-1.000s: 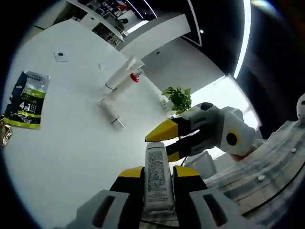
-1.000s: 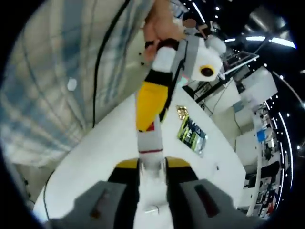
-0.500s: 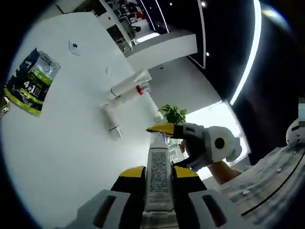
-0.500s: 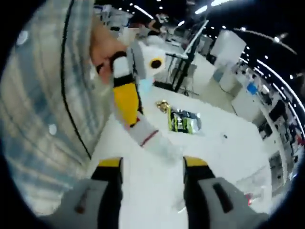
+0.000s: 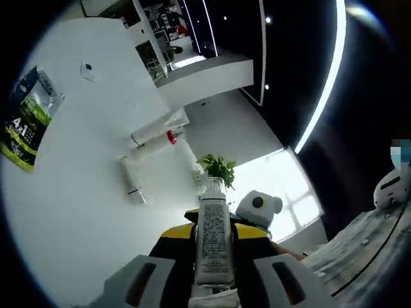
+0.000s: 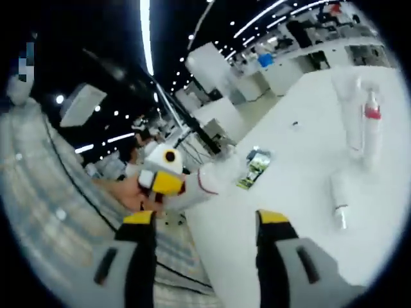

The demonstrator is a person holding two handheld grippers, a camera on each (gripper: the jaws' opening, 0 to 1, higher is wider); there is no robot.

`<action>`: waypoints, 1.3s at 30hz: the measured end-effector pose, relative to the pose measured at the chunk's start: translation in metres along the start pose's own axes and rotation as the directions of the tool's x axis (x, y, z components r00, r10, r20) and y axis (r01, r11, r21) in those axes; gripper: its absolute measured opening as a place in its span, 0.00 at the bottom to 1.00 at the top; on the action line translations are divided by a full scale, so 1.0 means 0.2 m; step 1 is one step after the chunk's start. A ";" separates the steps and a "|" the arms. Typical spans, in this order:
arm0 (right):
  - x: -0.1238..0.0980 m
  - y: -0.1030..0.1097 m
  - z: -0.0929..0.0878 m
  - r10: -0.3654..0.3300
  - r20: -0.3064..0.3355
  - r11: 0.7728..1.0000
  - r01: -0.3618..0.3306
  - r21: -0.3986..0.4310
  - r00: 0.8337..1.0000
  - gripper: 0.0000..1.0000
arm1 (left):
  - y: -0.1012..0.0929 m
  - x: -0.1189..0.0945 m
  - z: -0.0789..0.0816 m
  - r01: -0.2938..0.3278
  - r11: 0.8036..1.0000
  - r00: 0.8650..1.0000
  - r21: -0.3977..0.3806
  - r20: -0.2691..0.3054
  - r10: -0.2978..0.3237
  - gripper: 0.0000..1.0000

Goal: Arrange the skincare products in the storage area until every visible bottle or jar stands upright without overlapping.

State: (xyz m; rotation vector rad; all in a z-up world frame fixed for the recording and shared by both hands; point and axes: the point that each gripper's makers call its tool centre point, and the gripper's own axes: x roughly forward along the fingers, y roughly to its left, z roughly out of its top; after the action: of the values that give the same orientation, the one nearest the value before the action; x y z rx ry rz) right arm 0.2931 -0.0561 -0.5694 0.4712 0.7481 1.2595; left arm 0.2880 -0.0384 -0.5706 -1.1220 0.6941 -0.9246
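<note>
Tube [image 5: 213, 247] clamped in your left gripper [image 5: 214, 240]; right gripper [image 6: 203, 221] gapes empty. Next: stand it upright mid-counter [image 5: 77, 192], apart from lying bottles [image 5: 149, 133].

Four tubes [image 5: 214, 244]; one sachet [image 5: 26, 119]

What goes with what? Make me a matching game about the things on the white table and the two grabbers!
1 white printed tube
2 green-and-black sachet
3 red-capped white bottle
4 right gripper

a open, holding nothing
b beside a plain white tube
c flat on the white table
d clamped in the left gripper

Pairs: 1-d, 2-c, 3-b, 4-a
</note>
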 end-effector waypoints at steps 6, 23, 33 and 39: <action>0.01 0.01 0.08 0.029 0.113 0.991 -0.044 0.130 0.993 0.52 | -0.02 0.03 0.01 0.030 1.000 1.000 0.009 0.001 -0.030 0.21; 0.06 -0.06 0.08 -0.002 0.187 0.921 -0.071 0.383 0.982 0.23 | 0.01 0.08 -0.07 -0.061 0.980 0.992 0.188 -0.094 0.080 0.22; 0.06 -0.07 0.01 -0.033 0.121 0.937 -0.012 0.348 0.992 0.21 | 0.08 0.09 -0.15 -0.130 0.949 0.974 0.288 -0.144 0.177 0.23; 0.06 -0.09 -0.01 -0.091 0.063 0.966 0.073 0.248 0.994 0.20 | 0.14 0.08 -0.15 -0.190 0.914 0.950 0.358 -0.168 0.263 0.25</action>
State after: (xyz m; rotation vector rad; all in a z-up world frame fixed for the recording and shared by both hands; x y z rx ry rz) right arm 0.3049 -0.0501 -0.5856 0.6780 0.8571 1.0706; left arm 0.2765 -0.0618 -0.6071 -0.6269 0.7875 -0.9285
